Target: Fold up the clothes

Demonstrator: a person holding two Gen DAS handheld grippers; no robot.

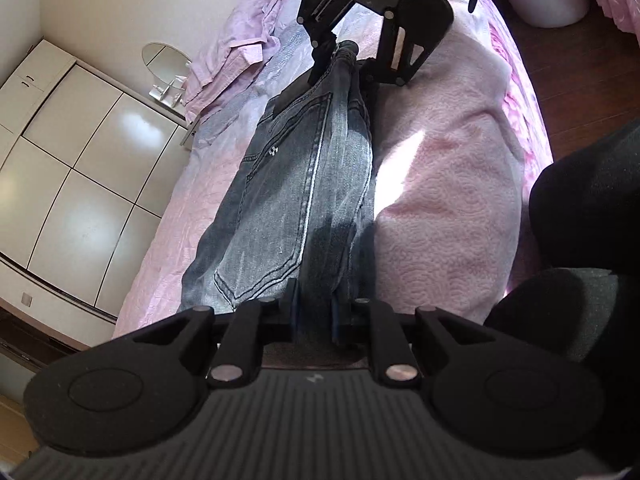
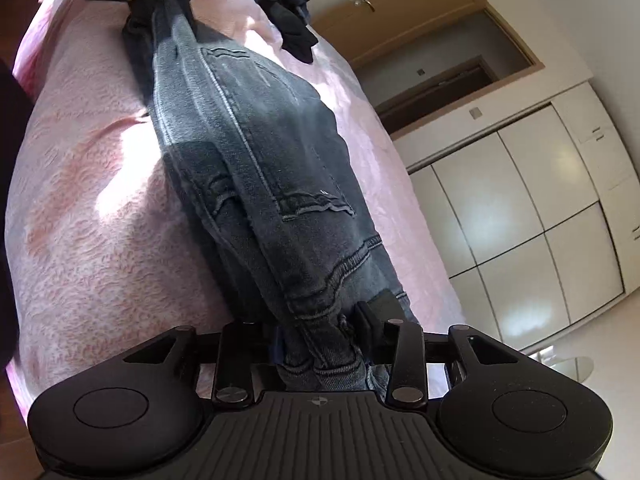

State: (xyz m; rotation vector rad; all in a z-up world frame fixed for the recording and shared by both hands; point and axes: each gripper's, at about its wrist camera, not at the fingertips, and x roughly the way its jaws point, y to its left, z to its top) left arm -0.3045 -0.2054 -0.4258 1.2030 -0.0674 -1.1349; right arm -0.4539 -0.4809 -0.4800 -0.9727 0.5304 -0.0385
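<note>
Jeans (image 1: 296,184): grey washed denim, folded lengthwise, stretched from bottom centre to top centre of frame over pink bedding.
</note>
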